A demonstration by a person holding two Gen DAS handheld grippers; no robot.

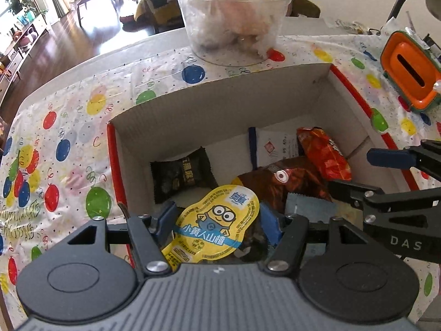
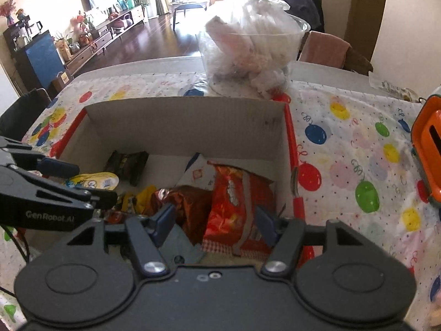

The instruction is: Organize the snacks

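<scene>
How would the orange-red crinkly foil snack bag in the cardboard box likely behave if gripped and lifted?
The orange-red crinkly foil snack bag would probably flex and crumple, since its skin shows creases. It looks puffed, so likely light for its size. Its glossy film may slip between the right gripper's fingers. Lying flat among other packets in the cardboard box, it seems unlikely to roll.

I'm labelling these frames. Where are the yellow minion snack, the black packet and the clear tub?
yellow minion snack (image 1: 217, 226): left wrist view, printed lid.
black packet (image 1: 183, 178): left wrist view, front face.
clear tub (image 2: 248, 63): right wrist view, side wall.
</scene>
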